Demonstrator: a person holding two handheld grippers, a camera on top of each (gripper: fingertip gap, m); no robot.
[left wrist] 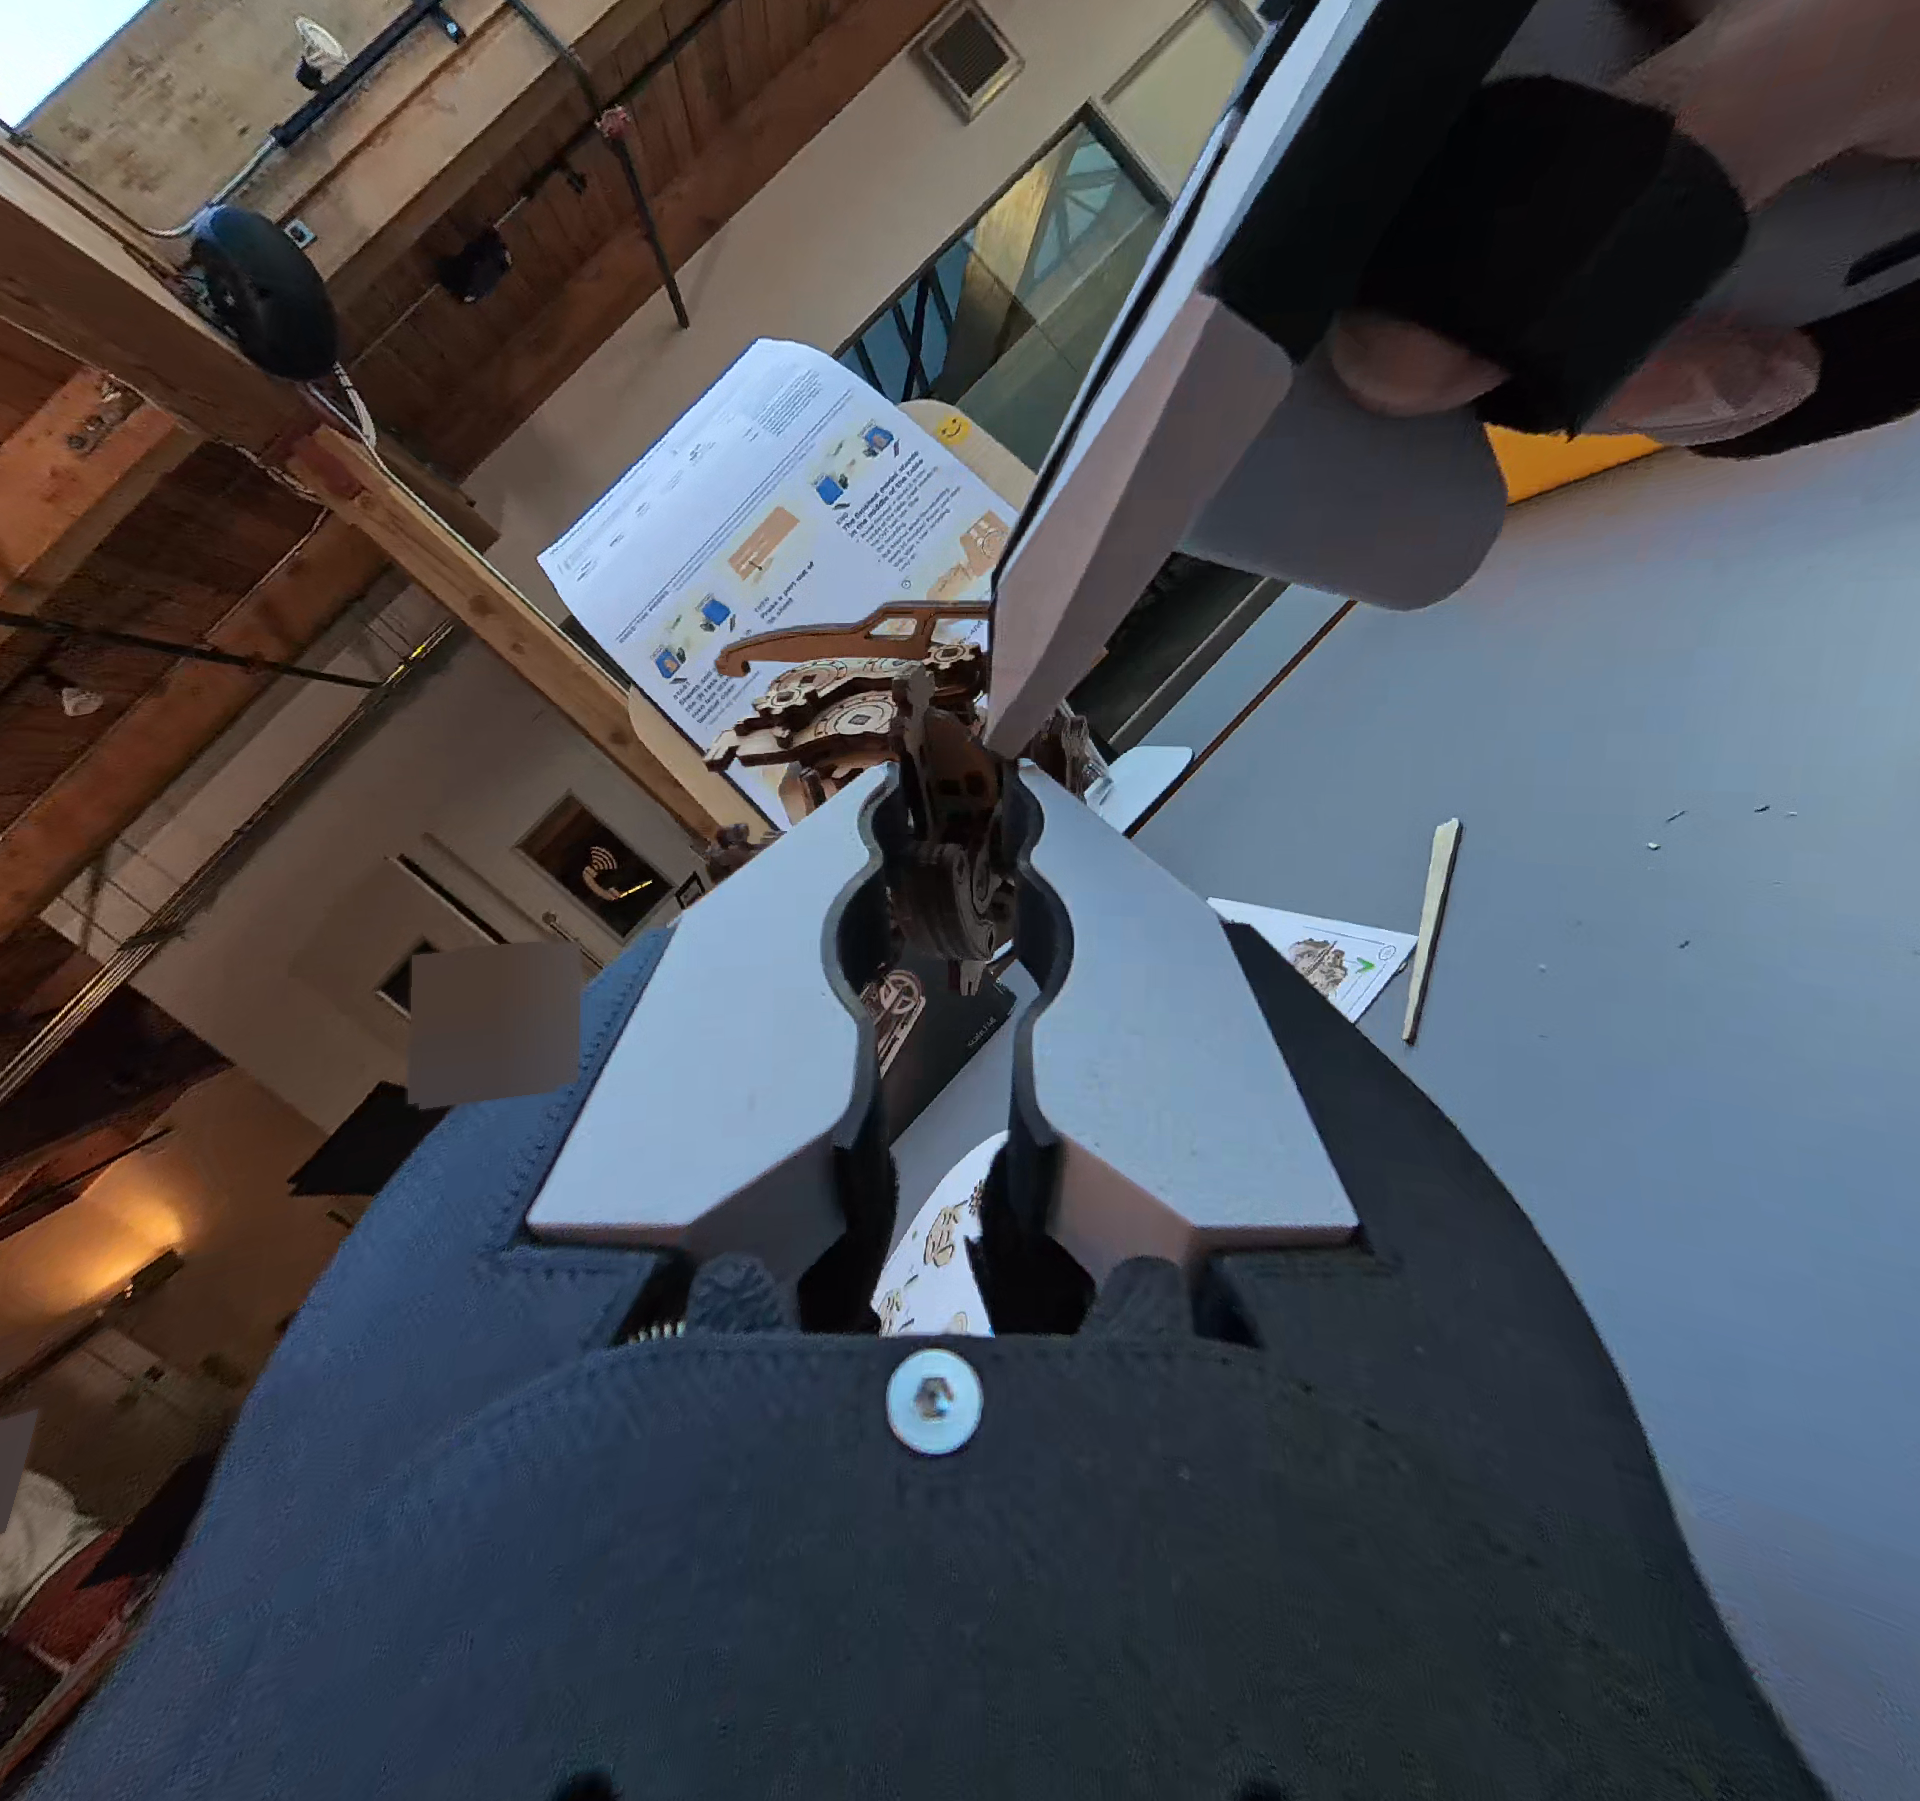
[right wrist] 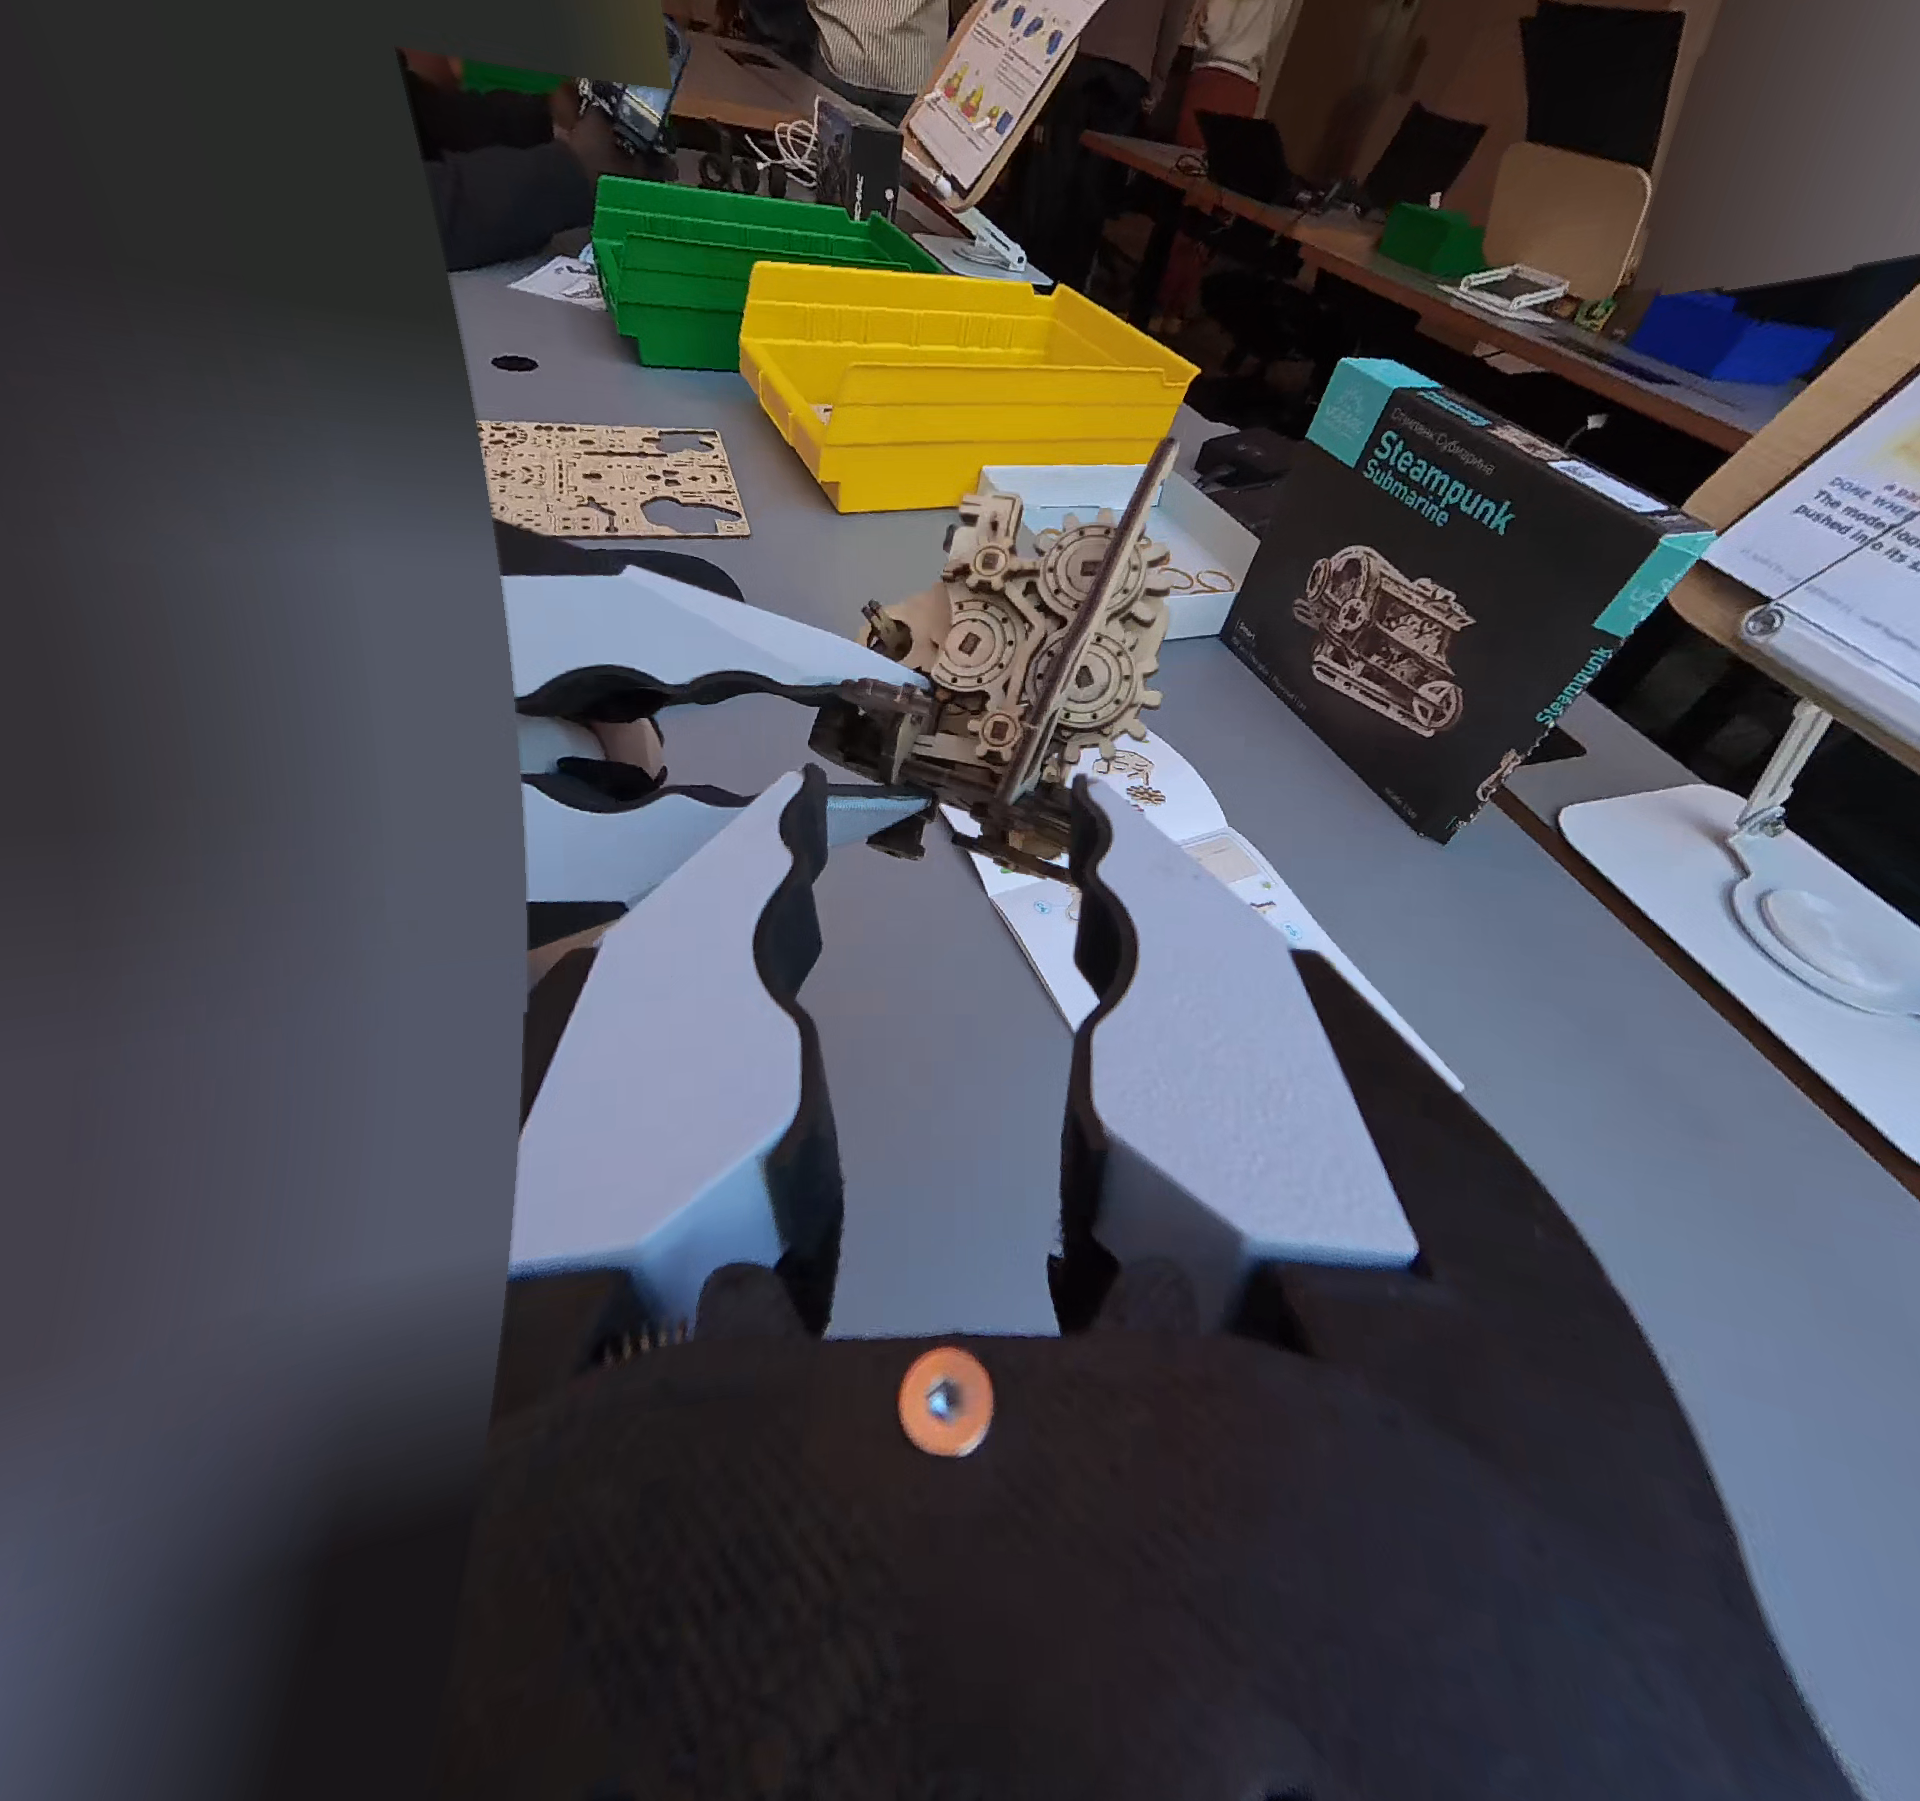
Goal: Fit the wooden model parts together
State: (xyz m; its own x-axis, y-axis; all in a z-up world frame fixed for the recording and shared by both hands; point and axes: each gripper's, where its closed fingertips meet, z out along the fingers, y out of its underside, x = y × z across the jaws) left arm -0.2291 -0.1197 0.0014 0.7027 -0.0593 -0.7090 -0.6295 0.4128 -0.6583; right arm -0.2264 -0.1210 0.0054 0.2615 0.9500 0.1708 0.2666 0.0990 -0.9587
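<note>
A flat grey table (right wrist: 1507, 1076) carries the work, in a busy room with timber ceiling beams, pale walls and a second long desk behind, where people stand. On the table sit a green plastic bin (right wrist: 727, 281) and, just beside it, a yellow plastic bin (right wrist: 966, 401); what lies inside either cannot be made out. Near them lie a punched-out plywood parts sheet (right wrist: 613, 478), a dark cardboard kit box (right wrist: 1455, 608) standing upright, and a white stand (right wrist: 1704, 878) holding printed instructions. The light-brown wooden gear model (right wrist: 1039, 639) (cogs and a thin upright strip) is held above the table. The left gripper (left wrist: 951, 801) pinches the model's lower frame between its tips. The right gripper (right wrist: 945, 806) is spread wide, its tips flanking the model's base.
</note>
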